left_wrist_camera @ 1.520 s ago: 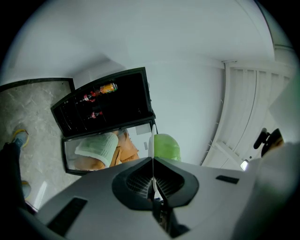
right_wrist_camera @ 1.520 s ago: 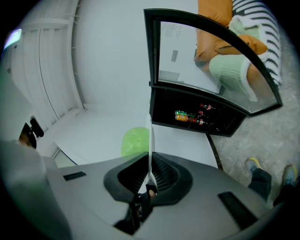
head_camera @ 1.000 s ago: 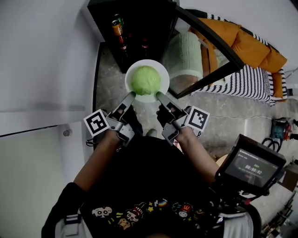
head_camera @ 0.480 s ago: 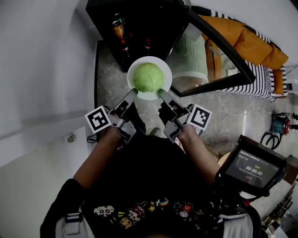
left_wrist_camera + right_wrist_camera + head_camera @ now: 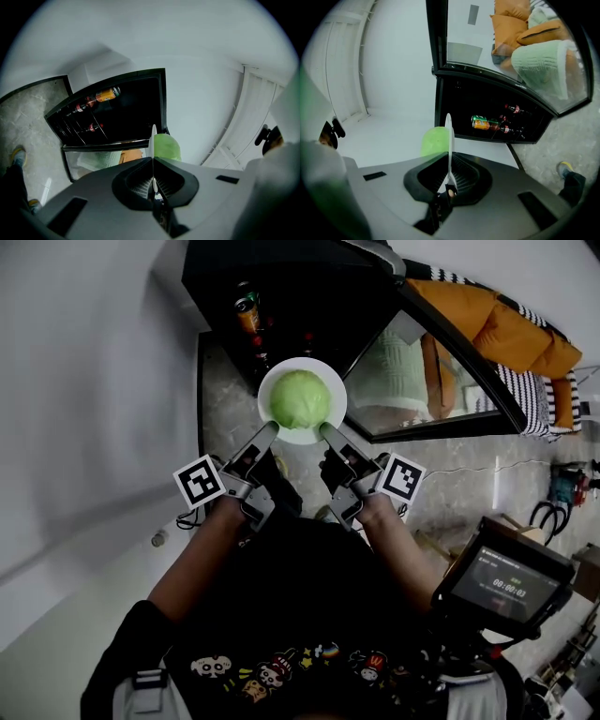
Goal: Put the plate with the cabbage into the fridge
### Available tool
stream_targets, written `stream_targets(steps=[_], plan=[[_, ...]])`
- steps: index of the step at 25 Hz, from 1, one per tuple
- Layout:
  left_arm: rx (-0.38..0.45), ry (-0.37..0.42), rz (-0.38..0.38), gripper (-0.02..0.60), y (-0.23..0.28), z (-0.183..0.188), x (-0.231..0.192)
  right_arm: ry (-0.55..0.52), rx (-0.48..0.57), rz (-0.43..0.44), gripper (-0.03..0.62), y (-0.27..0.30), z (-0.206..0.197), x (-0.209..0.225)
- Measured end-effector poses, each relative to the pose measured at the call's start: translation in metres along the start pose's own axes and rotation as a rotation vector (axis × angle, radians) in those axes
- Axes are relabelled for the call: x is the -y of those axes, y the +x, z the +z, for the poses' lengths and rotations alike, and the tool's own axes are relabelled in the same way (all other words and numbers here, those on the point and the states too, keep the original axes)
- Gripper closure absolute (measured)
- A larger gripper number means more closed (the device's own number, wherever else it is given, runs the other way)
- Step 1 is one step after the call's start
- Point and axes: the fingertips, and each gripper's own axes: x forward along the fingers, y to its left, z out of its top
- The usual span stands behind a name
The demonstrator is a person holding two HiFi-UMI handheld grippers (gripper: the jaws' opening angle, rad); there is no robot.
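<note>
Plate, white and round, is held up by both claws at the open front of the fridge, with the cabbage sitting in its middle. The left claw pinches the near-left rim and the right claw the near-right rim. In the left claw's view the plate shows edge-on, a thin white line clamped between the closed jaws of the claw, with the cabbage bulging to its right. The right claw's view matches: the jaws of the claw are shut on the plate's rim, and the cabbage lies to its left. The fridge is black and dark inside, and its glass door is swung wide open. On a shelf lies a can in orange and green, beside bottles with red labels; none of their print can be read. Each claw carries a cube with a black-and-white square marker. A screen at lower right shows a row of digits, too small to read surely. Pale mottled floor lies below.
</note>
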Motion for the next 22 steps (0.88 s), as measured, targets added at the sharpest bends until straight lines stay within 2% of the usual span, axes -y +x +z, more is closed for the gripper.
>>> stream_targets(steps=[16,22], plan=[[-0.031,0.011,0.005,0.572,0.0066,0.0014,0.0003,0.022,0.035,0.002,0.574,-0.0008,0.0037,0.0006],[-0.007,-0.004,0.005,0.572,0.002,0.0004,-0.0022,0.016,0.011,-0.007,0.574,0.0003,0.001,0.0022]])
